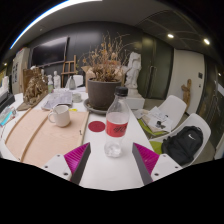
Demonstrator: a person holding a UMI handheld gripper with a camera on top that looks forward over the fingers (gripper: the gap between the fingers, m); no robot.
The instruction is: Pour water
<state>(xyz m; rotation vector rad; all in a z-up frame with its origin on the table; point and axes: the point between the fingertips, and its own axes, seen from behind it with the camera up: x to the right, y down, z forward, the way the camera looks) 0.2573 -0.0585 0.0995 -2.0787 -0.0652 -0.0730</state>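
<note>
Gripper [112, 160]: spread wide, holding nothing.
Bottle [117, 118]: capped, red-labelled, upright on the surface [100, 170], just ahead between the fingers.
Glass [113, 148]: before the bottle.
Progress: apparently nothing poured; grasp and pour remain.

The room is dim and warm, lit mostly by small ceiling spotlights [171, 36] that glare as bright dots. The white counter [100, 155] catches the light and looks brightest. Straight lines bow strongly toward the edges, and far furniture looks soft.
</note>
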